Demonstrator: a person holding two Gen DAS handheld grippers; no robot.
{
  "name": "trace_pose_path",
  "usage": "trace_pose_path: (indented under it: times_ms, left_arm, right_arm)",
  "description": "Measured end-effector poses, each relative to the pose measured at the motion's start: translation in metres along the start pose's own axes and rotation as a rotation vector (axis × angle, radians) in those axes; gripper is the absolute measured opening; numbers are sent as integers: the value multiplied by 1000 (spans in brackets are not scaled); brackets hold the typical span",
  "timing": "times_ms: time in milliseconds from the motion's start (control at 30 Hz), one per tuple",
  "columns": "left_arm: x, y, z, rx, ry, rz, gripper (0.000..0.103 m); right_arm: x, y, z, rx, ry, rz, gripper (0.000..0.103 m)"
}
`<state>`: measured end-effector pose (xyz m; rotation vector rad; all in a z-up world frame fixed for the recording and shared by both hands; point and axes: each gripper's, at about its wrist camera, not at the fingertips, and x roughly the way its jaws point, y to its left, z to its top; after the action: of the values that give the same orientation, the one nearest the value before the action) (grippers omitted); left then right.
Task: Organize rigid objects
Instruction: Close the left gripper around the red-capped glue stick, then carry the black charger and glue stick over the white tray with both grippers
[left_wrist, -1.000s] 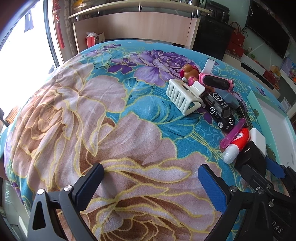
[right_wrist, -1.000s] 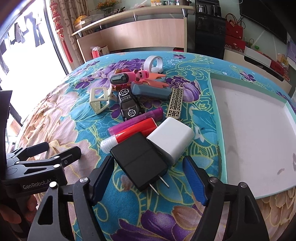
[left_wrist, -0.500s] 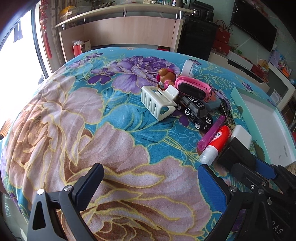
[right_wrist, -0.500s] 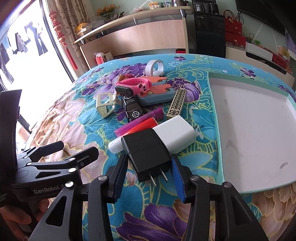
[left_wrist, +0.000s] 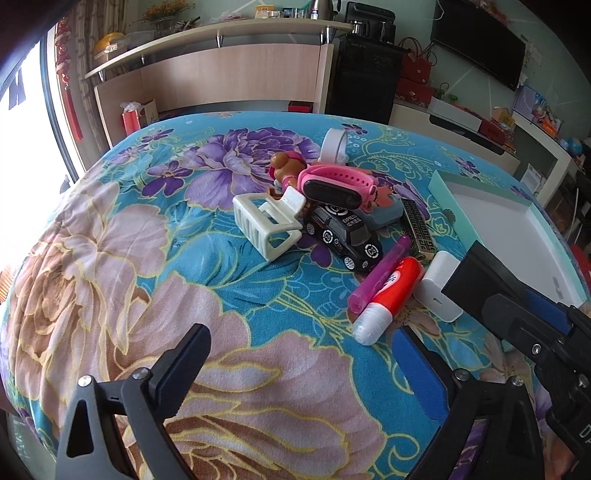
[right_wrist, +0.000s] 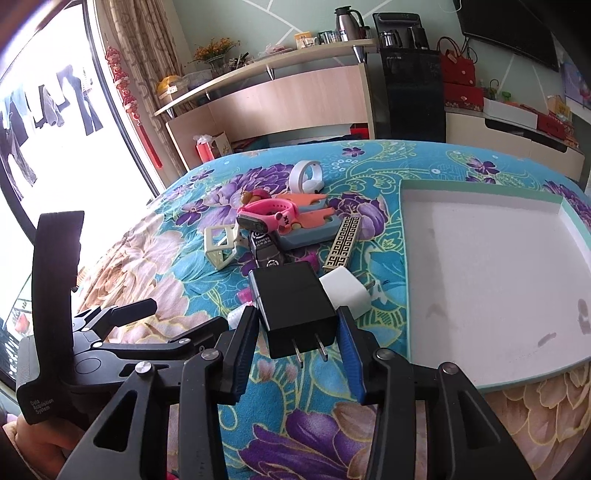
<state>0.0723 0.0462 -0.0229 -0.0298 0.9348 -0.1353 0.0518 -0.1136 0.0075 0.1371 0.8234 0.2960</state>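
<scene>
My right gripper (right_wrist: 297, 341) is shut on a black plug adapter (right_wrist: 293, 306) and holds it lifted above the flowered cloth, prongs toward me; it also shows in the left wrist view (left_wrist: 480, 284). A white adapter (right_wrist: 345, 290) lies just behind it. A white tray with a teal rim (right_wrist: 480, 277) lies to the right. My left gripper (left_wrist: 299, 365) is open and empty over the cloth, left of the pile. The pile holds a red-white tube (left_wrist: 388, 299), a purple tube (left_wrist: 380, 275), a black toy car (left_wrist: 343, 236), a white hair claw (left_wrist: 266, 225) and a pink wristband (left_wrist: 340, 184).
A gold patterned bar (right_wrist: 343, 245), a blue-grey and orange case (right_wrist: 310, 221), a white ring stand (right_wrist: 306, 177) and a small toy figure (left_wrist: 286, 168) lie in the pile. A wooden shelf unit (right_wrist: 288, 99) and black cabinet (right_wrist: 410, 77) stand beyond the table.
My right gripper closed on the black adapter and lifted it off the cloth. The left gripper stayed open and its view tilted up and drew back slightly.
</scene>
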Motion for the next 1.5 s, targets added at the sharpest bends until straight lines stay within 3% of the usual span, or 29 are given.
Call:
trace_pose_path:
  times_ms: [167, 367, 467, 900, 1033, 1367, 1500]
  left_arm:
    - [11, -23, 8, 64, 21, -49, 79]
    - [25, -44, 12, 119, 61, -83, 47]
    - [29, -48, 13, 140, 63, -81, 39]
    - [4, -41, 6, 122, 0, -118, 34]
    - [-9, -44, 9, 145, -32, -92, 34]
    - [-17, -40, -1, 156, -15, -75, 34]
    - [-4, -36, -10, 134, 47, -73, 34]
  right_arm:
    - [-11, -18, 5, 44, -38, -34, 44]
    - [-20, -37, 8, 92, -67, -57, 44]
    - [-20, -43, 7, 112, -69, -58, 44]
    - [-28, -53, 8, 141, -103, -47, 44]
    - [-32, -57, 14, 155, -125, -54, 44]
    - [-43, -64, 24, 171, -169, -71, 44]
    - [-47, -66, 25, 173, -182, -72, 44]
